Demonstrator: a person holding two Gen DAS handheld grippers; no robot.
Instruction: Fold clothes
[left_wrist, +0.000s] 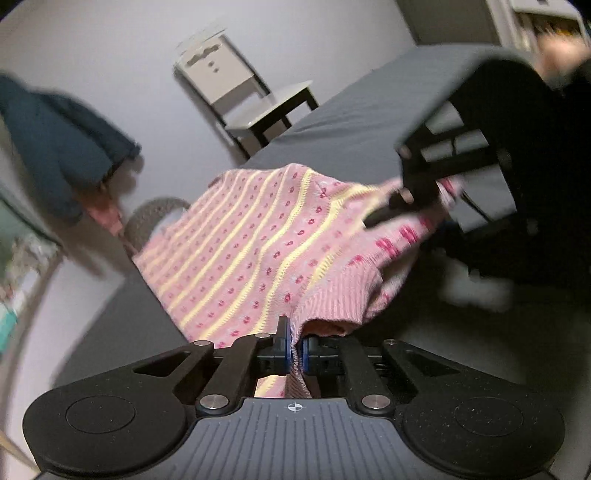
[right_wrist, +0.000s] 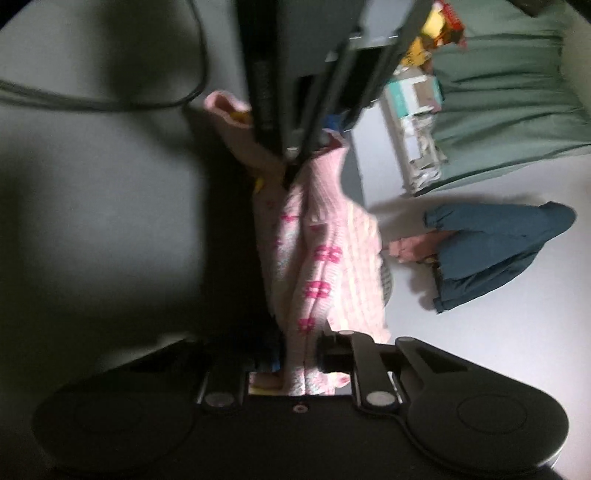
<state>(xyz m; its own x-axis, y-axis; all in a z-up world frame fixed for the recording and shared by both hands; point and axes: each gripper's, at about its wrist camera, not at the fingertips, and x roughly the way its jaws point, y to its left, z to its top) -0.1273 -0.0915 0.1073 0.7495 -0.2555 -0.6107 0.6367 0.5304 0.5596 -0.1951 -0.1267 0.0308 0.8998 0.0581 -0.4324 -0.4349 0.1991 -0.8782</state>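
A pink knitted sweater (left_wrist: 251, 243) with yellow stripes and red dots is held up over a grey bed (left_wrist: 354, 122). My left gripper (left_wrist: 294, 350) is shut on its ribbed edge, cloth pinched between the blue pads. At the right of the left wrist view the right gripper (left_wrist: 417, 199) grips the other end of the sweater. In the right wrist view the sweater (right_wrist: 325, 258) runs from my right gripper (right_wrist: 303, 354), shut on it, up to the left gripper (right_wrist: 291, 162) at the top. That view is blurred and dark.
A pale chair (left_wrist: 240, 85) stands by the wall beyond the bed. A dark blue garment (left_wrist: 62, 147) hangs on the wall at left, also seen as a blue garment (right_wrist: 491, 251) in the right wrist view. Green cloth (right_wrist: 517, 92) and boxes (right_wrist: 417, 122) lie at upper right there.
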